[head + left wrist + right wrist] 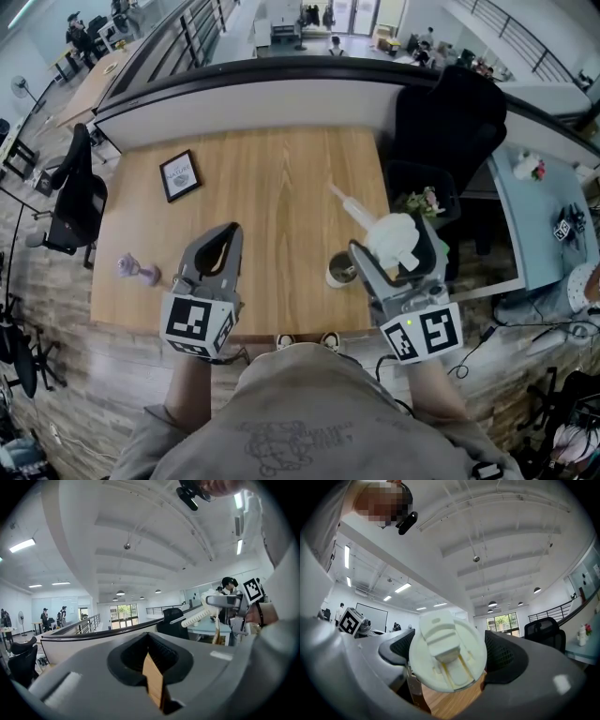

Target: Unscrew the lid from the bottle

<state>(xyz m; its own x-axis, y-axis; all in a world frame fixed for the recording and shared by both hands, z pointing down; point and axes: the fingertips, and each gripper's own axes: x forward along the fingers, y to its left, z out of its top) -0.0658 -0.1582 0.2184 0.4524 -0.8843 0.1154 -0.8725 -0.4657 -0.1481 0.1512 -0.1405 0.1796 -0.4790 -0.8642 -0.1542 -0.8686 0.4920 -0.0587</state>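
Note:
My right gripper (401,251) is shut on a white round lid (394,238) and holds it up above the table. A long white tube (345,201) sticks out from the lid toward the far left. In the right gripper view the lid (447,651) fills the gap between the dark pads (502,654). The open bottle (339,271) stands on the wooden table (272,187) near its front edge, just left of that gripper. My left gripper (228,236) hangs over the front left of the table, shut and empty; its jaws (151,654) meet with nothing between them.
A small purple object (136,270) lies at the table's front left. A black-framed picture (179,175) lies farther back on the left. A flower pot (424,201) and a black chair (448,112) stand off the table's right edge.

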